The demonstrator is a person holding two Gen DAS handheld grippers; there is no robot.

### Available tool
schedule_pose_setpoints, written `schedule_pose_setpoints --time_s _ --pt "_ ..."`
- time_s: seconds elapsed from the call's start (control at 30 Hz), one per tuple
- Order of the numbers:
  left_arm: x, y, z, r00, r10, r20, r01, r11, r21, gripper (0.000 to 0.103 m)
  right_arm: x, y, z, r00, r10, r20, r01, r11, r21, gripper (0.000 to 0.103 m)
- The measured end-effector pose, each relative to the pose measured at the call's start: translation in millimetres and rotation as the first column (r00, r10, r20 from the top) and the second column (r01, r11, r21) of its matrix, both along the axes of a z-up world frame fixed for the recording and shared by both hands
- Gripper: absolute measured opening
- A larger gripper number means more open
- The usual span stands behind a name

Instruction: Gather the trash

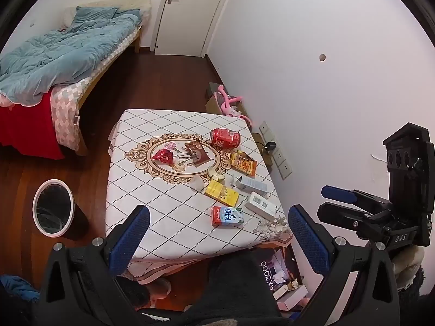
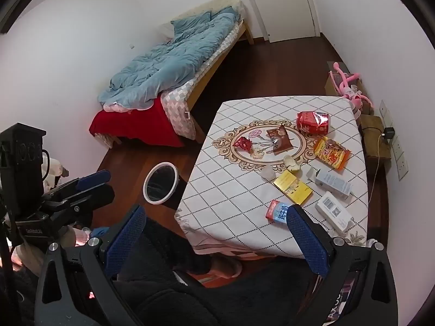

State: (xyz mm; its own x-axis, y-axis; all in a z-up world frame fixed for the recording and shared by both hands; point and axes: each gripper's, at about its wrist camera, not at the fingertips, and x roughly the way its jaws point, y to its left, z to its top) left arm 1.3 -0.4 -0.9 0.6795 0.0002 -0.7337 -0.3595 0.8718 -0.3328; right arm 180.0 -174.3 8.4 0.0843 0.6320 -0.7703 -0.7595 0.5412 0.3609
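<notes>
**Bedroom table, litter spread, both grippers wide and empty**

Dark polished wood floor [image 1: 152,81]; a square table [image 1: 152,190] under a white cloth printed with a black diamond lattice and a gold oval medallion. Litter lies on the right half: dented red can [image 1: 225,138] on its side at the far edge, brown foil wrapper [image 1: 196,153] and crumpled red wrapper [image 1: 162,156] inside the medallion, orange snack bag [image 1: 243,163], flat yellow box [image 1: 221,193], two white cartons, and a small red-and-blue drink carton [image 1: 227,216] nearest. Cylindrical black bin [image 1: 54,209] with a white rim stands on the floor left of the table. Left gripper [image 1: 217,236] and right gripper [image 2: 214,240] hover at the near edge, textured blue pads spread wide, nothing between them.
</notes>
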Motion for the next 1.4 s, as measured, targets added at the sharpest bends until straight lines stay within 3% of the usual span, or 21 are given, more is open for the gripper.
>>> schedule_pose_setpoints --time_s 1.4 --pt "-2.2 -2.8 8.3 1.000 -0.006 0.019 0.006 1.000 0.003 0.103 -2.8 4.2 3.4 0.999 0.047 -0.012 -0.047 0.998 0.035 0.103"
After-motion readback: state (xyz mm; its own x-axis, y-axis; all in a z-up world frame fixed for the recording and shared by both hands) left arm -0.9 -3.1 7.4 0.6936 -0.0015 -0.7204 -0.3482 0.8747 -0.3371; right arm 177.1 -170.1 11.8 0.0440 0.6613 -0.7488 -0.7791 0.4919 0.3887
